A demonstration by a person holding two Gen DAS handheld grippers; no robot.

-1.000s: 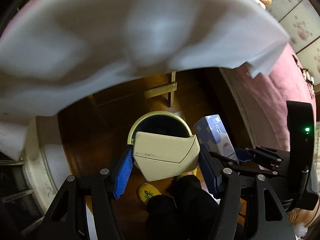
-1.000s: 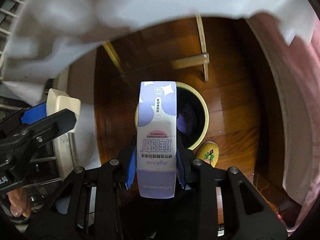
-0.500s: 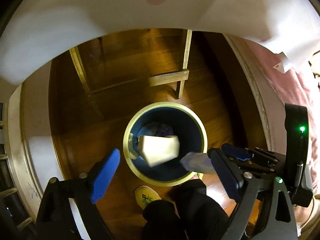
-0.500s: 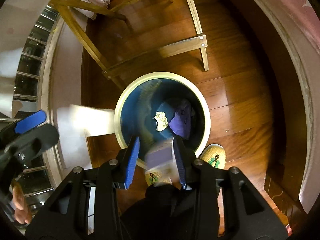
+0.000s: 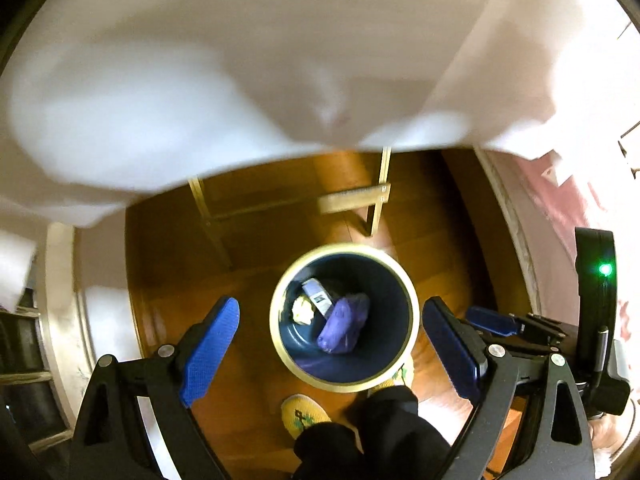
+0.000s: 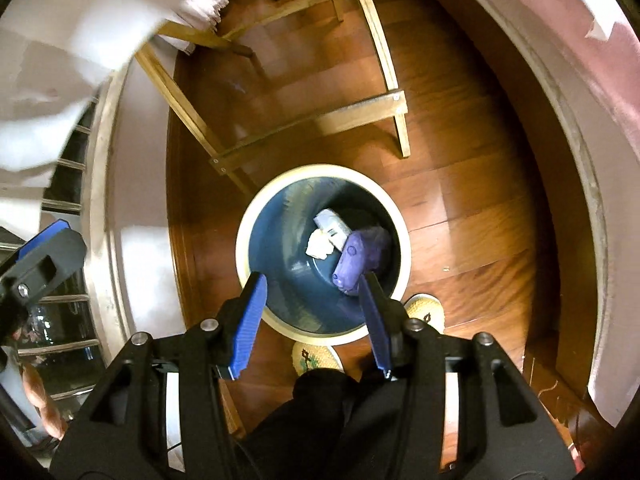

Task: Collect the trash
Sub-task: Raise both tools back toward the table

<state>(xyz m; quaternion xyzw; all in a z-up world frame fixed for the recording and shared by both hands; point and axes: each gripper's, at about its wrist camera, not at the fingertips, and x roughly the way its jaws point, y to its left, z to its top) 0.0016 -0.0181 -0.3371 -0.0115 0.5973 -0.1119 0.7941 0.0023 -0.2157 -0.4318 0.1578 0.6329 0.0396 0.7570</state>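
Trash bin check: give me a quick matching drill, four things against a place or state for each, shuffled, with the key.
Things:
1. purple box
2. crumpled white paper
3. left claw
4. yellow slipper

Places or states:
A. open, holding nothing
B. on the wood floor, outside the trash bin
C. in the bin, on its right side
D. in the bin, left of the purple box

Pairs: 1-C, 2-D, 3-A, 4-B
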